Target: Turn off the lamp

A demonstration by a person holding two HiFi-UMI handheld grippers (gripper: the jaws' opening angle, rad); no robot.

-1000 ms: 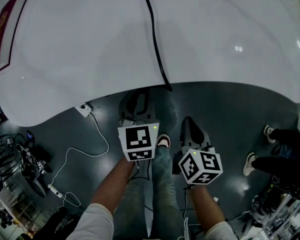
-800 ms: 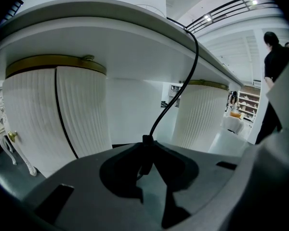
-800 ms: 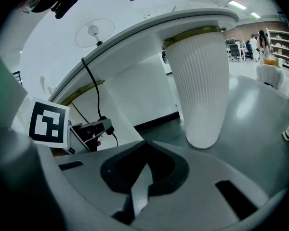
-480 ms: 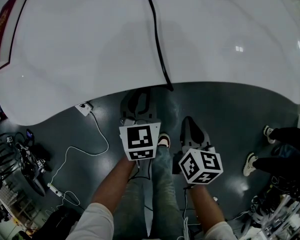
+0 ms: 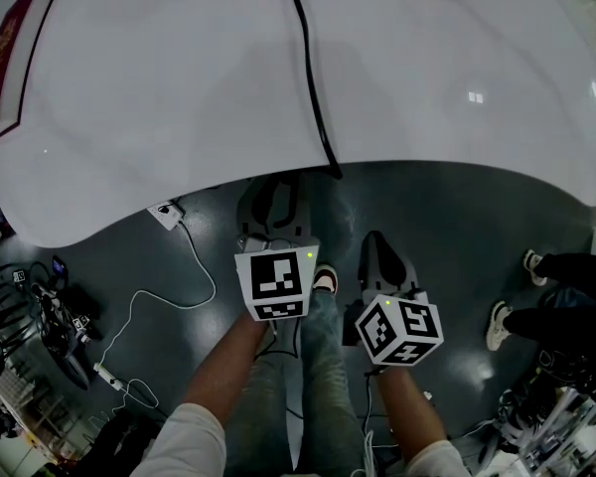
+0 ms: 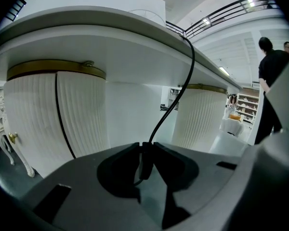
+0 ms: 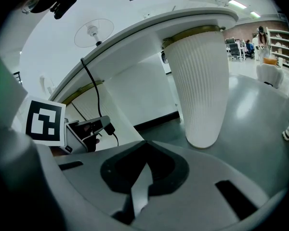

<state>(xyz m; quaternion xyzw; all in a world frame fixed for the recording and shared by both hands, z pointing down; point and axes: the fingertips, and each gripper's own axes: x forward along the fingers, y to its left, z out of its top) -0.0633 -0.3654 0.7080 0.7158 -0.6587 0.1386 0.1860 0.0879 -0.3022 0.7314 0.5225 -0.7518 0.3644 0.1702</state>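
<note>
Left gripper [image 6: 145,147] pinches lamp cord [image 6: 176,99]; right gripper [image 7: 145,144] closed.

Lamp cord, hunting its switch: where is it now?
Head view: the black cord runs centrally down the white table, over its near edge, into the left gripper, clamped.

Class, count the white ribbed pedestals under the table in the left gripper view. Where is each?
2. The left pedestal stands at the left; the right pedestal right of centre, beyond the black cable. More may be hidden.
</note>
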